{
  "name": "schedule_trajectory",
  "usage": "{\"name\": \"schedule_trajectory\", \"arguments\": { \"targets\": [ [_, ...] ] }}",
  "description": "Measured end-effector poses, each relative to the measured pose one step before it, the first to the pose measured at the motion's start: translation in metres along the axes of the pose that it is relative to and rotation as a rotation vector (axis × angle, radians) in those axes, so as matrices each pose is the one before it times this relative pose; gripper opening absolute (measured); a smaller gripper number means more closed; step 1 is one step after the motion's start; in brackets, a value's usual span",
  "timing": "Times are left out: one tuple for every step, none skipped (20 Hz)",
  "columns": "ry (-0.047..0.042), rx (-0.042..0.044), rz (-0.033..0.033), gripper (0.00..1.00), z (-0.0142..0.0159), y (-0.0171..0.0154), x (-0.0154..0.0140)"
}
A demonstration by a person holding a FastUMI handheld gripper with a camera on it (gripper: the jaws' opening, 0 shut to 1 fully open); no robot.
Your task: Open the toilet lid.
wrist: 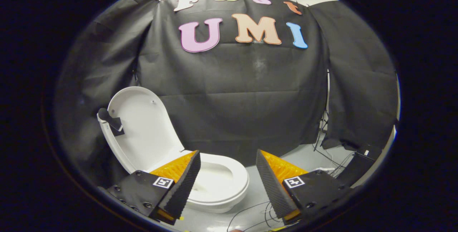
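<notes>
The toilet lid stands upright above the seat; the jaws of the gripper hang released, clear of it, cables trailing across the floor.

Gripper with two wedge-shaped fingers set wide apart, bumpy ridged pads, dark blocks with screws, small square checker markers on top

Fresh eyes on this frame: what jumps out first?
The white toilet, just beyond the fingers, with its lid already raised upright against the black cloth wall. The gripper hangs open, gripping nothing. Cables trail on the grey floor beside the toilet.
</notes>
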State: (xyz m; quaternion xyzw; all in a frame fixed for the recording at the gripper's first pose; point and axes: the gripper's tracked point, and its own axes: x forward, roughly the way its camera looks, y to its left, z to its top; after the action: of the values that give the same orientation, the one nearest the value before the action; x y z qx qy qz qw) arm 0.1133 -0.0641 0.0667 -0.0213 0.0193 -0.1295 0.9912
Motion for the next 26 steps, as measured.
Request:
{"name": "schedule_trajectory", "arguments": {
  "targets": [
    [0.00466,-0.00243,-0.00025,0.96,-0.00111,0.00043,0.00062],
    [0.00279,-0.00234,0.00001,0.96,-0.00029,-0.00037,0.00006],
    [-0.00082,-0.00145,0.00122,0.96,-0.00015,0.00044,0.00013],
    [0.00053,-0.00009,0.00138,0.96,-0.00057,0.00005,0.00072],
    [0.00278,0.00127,-0.00056,0.96,-0.00089,0.00011,0.00032],
    [0.00202,0.00238,-0.00193,0.96,-0.00157,-0.00113,0.00006],
    [0.00167,0.00250,-0.00095,0.96,-0.00042,-0.00068,-0.00011],
    [0.00221,0.00236,-0.00123,0.96,-0.00155,-0.00144,0.00071],
    [0.00255,0.00190,-0.00014,0.96,-0.00091,-0.00051,0.00016],
    [0.00061,0.00166,-0.00173,0.96,-0.00001,-0.00072,0.00013],
    [-0.00273,0.00093,-0.00024,0.96,0.00102,-0.00019,0.00045],
    [-0.00257,0.00057,-0.00040,0.96,-0.00035,-0.00068,-0.00054],
    [-0.00152,-0.00119,0.00002,0.96,0.00093,-0.00005,-0.00039],
    [-0.00019,-0.00166,-0.00284,0.96,-0.00116,-0.00077,-0.00060],
    [0.00020,-0.00076,-0.00207,0.96,-0.00032,-0.00175,-0.00053],
    [0.00111,-0.00004,-0.00249,0.96,-0.00060,-0.00171,0.00064],
    [-0.00002,-0.00040,-0.00361,0.96,0.00008,-0.00138,-0.00079],
    [-0.00034,-0.00230,-0.00162,0.96,-0.00075,-0.00041,-0.00016],
    [-0.00226,-0.00322,-0.00431,0.96,0.00030,-0.00157,-0.00064],
    [-0.00188,-0.00120,-0.00160,0.96,-0.00054,-0.00260,-0.00130],
    [-0.00279,0.00036,-0.00132,0.96,0.00089,-0.00121,0.00023],
    [-0.00333,-0.00165,0.00109,0.96,0.00002,-0.00096,0.00041],
    [-0.00603,-0.00481,0.00088,0.96,0.00301,-0.00114,0.00010],
    [-0.00764,-0.01050,0.00227,0.96,0.00303,-0.00108,0.00024],
    [-0.00722,-0.01055,-0.00287,0.96,0.00323,-0.00201,-0.00039],
    [-0.00957,-0.00772,-0.00235,0.96,0.00327,-0.00356,0.00090]
  ]
}}
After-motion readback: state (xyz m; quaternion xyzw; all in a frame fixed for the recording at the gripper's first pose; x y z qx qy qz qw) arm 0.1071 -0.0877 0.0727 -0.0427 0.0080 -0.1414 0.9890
